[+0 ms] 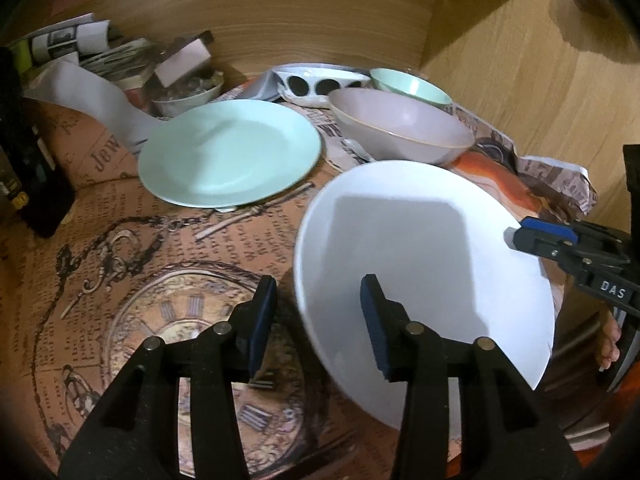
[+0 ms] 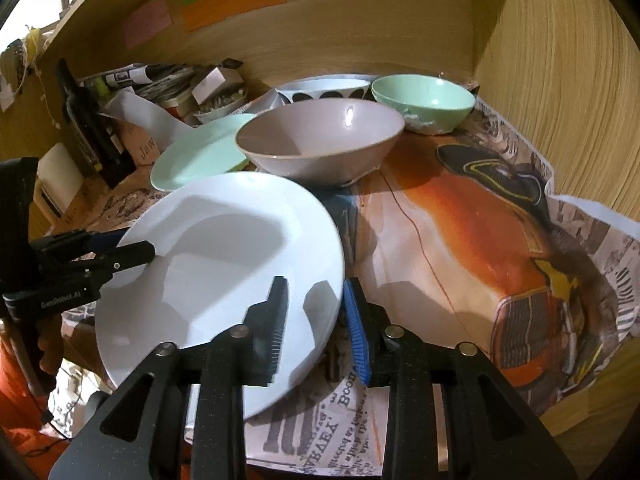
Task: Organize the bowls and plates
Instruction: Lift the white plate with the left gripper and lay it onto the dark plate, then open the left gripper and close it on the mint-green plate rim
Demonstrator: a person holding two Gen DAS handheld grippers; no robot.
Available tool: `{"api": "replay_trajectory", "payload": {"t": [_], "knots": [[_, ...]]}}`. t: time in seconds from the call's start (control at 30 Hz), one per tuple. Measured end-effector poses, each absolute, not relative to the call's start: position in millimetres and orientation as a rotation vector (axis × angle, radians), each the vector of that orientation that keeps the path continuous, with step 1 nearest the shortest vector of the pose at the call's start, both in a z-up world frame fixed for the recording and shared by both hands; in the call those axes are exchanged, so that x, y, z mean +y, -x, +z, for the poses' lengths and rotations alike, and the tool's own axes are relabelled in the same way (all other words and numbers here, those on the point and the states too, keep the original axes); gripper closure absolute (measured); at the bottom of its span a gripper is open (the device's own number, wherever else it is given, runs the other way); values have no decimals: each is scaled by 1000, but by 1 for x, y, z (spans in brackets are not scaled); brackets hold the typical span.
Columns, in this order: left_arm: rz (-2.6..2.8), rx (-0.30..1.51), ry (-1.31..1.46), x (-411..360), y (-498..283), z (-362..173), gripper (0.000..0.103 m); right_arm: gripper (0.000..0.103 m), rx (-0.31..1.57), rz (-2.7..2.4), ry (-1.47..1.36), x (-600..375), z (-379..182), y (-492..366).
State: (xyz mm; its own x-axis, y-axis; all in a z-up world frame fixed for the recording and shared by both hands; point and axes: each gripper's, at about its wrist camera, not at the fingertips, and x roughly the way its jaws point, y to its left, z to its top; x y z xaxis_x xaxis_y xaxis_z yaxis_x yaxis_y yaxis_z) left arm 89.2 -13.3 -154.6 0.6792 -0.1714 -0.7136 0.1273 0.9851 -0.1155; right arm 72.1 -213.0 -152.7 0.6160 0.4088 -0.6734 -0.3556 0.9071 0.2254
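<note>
I have the white plate (image 1: 424, 264) tilted over the table edge; my right gripper (image 2: 316, 320) straddles its rim, jaws not clamped; my left gripper (image 1: 320, 320) straddles the opposite rim, slack. Green plate (image 1: 230, 152), 2 bowls unstacked.

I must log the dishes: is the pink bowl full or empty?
Empty. The right wrist view looks into the pink bowl and shows only its bare, smooth inside with a light glint.
</note>
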Motion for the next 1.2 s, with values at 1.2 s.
{"api": "replay_trajectory", "payload": {"t": [1.2], "knots": [[74, 799, 214, 121, -172, -134, 29, 59, 806, 681, 63, -111, -93, -230]]}}
